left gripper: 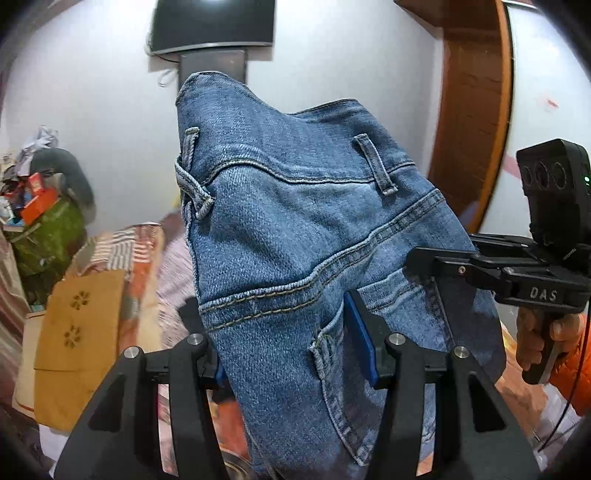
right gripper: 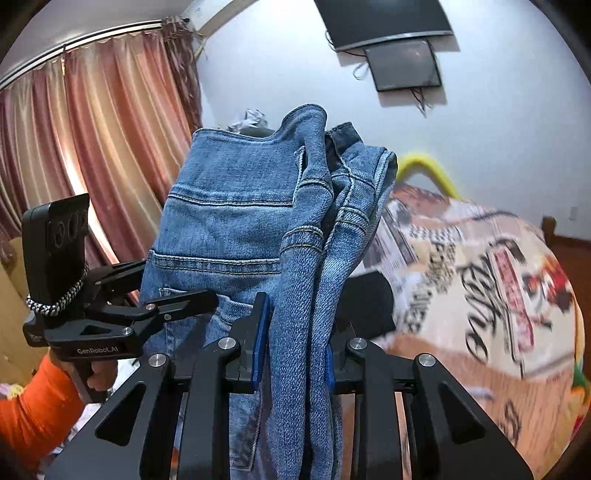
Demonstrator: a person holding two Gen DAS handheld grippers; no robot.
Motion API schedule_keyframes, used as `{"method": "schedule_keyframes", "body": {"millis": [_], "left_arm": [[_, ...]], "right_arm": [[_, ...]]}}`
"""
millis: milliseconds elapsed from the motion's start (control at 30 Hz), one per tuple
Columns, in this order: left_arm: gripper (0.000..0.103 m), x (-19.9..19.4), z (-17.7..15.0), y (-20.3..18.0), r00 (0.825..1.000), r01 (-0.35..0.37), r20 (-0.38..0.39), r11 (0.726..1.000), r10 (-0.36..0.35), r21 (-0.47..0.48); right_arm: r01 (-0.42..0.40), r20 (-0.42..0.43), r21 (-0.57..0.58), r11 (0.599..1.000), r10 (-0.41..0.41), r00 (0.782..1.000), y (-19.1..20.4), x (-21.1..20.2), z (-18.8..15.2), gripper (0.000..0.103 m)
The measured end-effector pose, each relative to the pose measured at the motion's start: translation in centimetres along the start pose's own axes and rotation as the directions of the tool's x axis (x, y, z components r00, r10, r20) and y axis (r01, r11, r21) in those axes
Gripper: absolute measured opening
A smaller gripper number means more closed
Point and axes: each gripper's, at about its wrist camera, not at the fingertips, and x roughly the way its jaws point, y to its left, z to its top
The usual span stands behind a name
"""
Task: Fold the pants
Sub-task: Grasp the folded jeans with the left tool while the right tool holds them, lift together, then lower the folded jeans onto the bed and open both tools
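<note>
A pair of blue jeans (left gripper: 295, 206) hangs in the air, waistband and belt loops uppermost, back pocket towards my left wrist camera. My left gripper (left gripper: 284, 339) is shut on the seat area, with denim filling the gap between its blue pads. Through the right wrist camera the same jeans (right gripper: 229, 221) appear bunched, and my right gripper (right gripper: 295, 350) is shut on a narrow gathered fold of them. Each gripper shows in the other's view: the right gripper (left gripper: 421, 260) at the jeans' right edge, the left gripper (right gripper: 207, 299) at their left edge. The legs drop out of sight below.
A bed with a printed cover (right gripper: 480, 277) lies below and to the right. Pink curtains (right gripper: 92, 129) hang on the left, and a dark screen (right gripper: 388, 18) is on the white wall. A clutter pile (left gripper: 40, 206), a tan cushion (left gripper: 81, 332) and a wooden frame (left gripper: 472, 110) stand around. An orange sleeve (right gripper: 33, 417) holds the left handle.
</note>
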Motion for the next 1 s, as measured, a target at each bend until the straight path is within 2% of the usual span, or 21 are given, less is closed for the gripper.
{"method": "schedule_keyframes", "body": {"millis": [133,300,667,833,900,1000], "left_arm": [[0.053,2.3,0.8,3.4,1.0,-0.023,0.003,0.999,0.024,-0.046],[0.053,6.5,0.6,5.3,0.998,-0.056,-0.022,0.995,0.054,-0.086],[0.053,18.8,-2.8,11.8,0.989,-0.078,-0.138,0.979,0.052,-0.19],[0.053,24.5,-5.2,13.3,0.971,-0.109,-0.231,0.972,0.059,-0.208],[0.052,26.1,-6.1,13.4,0.964,-0.111,-0.26,0.97,0.052,-0.216],[0.052,28.0,-7.1,13.2,0.951,-0.116,-0.305,0.972,0.049,-0.206]], "right_arm": [[0.0,-0.004,-0.041,0.999,0.0,1.0,0.4,2.9,1.8,0.022],[0.02,-0.039,-0.045,0.999,-0.022,0.999,-0.5,7.9,2.8,0.022],[0.052,-0.146,0.025,0.998,-0.047,0.988,-5.8,19.1,1.1,0.021],[0.068,-0.233,0.051,0.996,-0.054,0.971,-8.2,24.0,-1.0,0.021],[0.084,-0.275,0.023,0.996,-0.074,0.959,-9.0,25.5,-1.6,0.021],[0.105,-0.339,0.047,0.993,-0.083,0.937,-10.5,27.1,-2.8,0.021]]}}
